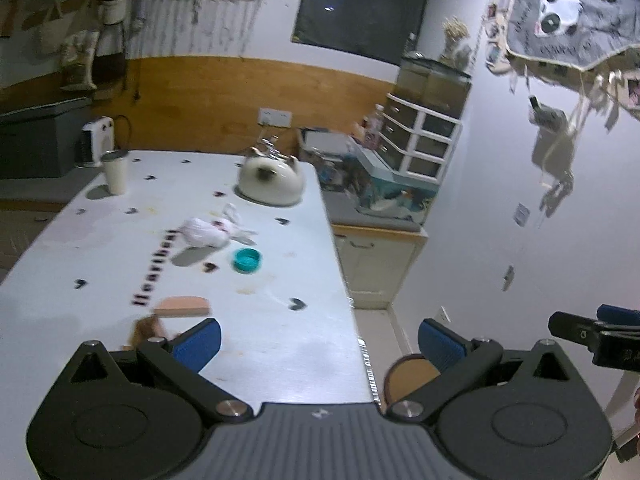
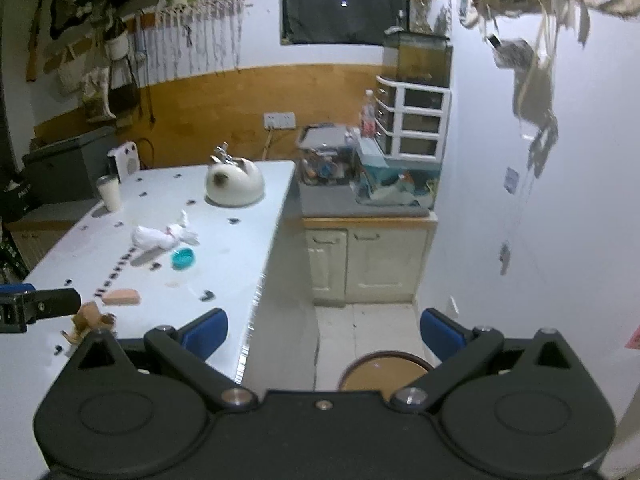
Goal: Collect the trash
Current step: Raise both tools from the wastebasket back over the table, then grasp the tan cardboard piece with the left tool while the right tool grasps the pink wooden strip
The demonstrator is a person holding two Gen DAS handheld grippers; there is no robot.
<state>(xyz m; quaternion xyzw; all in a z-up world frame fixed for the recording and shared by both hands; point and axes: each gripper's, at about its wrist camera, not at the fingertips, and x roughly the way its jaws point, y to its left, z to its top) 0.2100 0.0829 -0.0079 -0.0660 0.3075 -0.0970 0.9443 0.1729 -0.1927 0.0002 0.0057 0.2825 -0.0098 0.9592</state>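
Note:
On the white table [image 1: 280, 344] lie a crumpled white tissue or bag [image 1: 208, 230], a teal bottle cap [image 1: 247, 260], a pink eraser-like block [image 1: 184, 306] and a brown crumpled scrap [image 1: 146, 328]. My left gripper [image 1: 320, 340] is open and empty above the table's near right edge. My right gripper [image 2: 324, 334] is open and empty over the floor, to the right of the table [image 2: 240, 264]. The right wrist view shows the tissue [image 2: 162, 236], cap [image 2: 183, 258], pink block [image 2: 121, 297] and brown scrap [image 2: 94, 318].
A white cat-shaped kettle [image 1: 270, 180] and a white cup [image 1: 115, 172] stand at the table's far end. A round wooden stool [image 2: 384, 372] is below the right gripper. A cabinet [image 2: 368, 260] with cluttered bins stands against the far wall.

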